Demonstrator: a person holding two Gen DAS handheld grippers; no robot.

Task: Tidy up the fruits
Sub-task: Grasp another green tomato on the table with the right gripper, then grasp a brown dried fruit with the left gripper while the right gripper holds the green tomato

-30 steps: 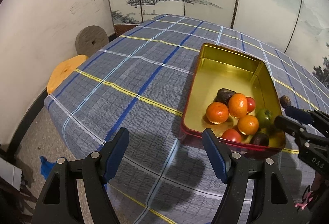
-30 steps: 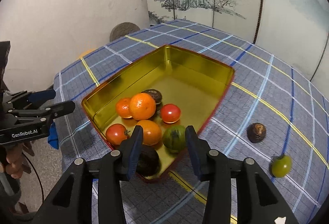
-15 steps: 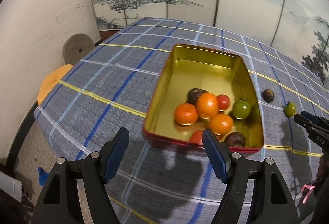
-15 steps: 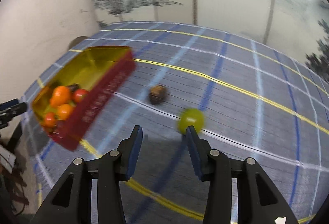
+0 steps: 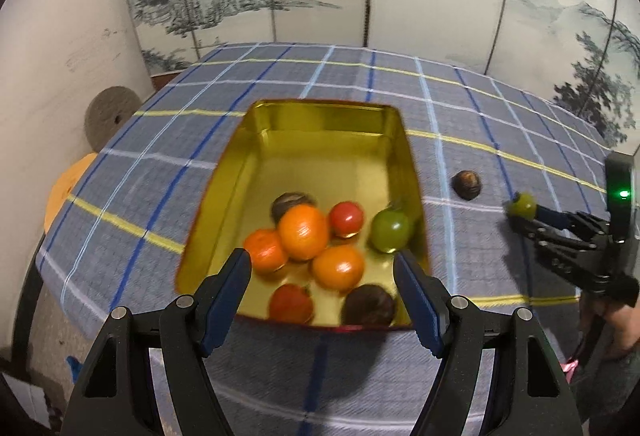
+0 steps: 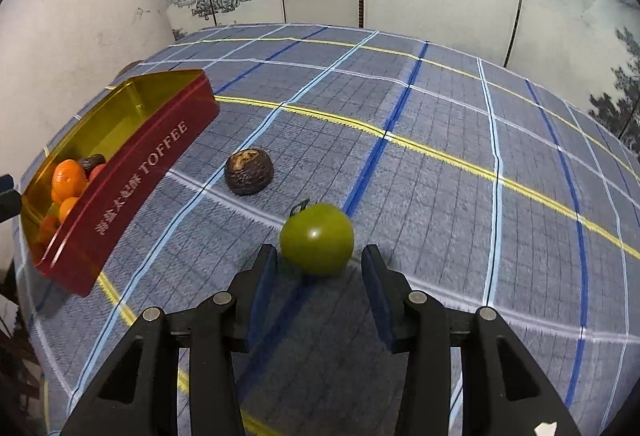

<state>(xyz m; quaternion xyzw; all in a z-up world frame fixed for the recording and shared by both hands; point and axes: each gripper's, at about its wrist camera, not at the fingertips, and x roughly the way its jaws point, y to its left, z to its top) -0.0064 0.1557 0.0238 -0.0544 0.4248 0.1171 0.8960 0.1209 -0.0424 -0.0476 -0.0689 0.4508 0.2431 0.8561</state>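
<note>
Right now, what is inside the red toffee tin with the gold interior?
The red toffee tin holds three oranges, two red tomatoes, one green tomato, two brown fruits. Anything underneath is hidden.

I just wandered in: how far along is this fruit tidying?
Mostly done: eight fruits sit in the toffee tin. In hand: the right gripper stands open around a green fruit, not yet gripping. Left: that one and the brown fruit beside the tin.

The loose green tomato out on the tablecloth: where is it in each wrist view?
Left wrist: green tomato far right, at the right tongs' tips.
Right wrist: green tomato centre, just ahead of the open tongs.
Shared landmark: dark brown fruit lying between it and the tin.
</note>
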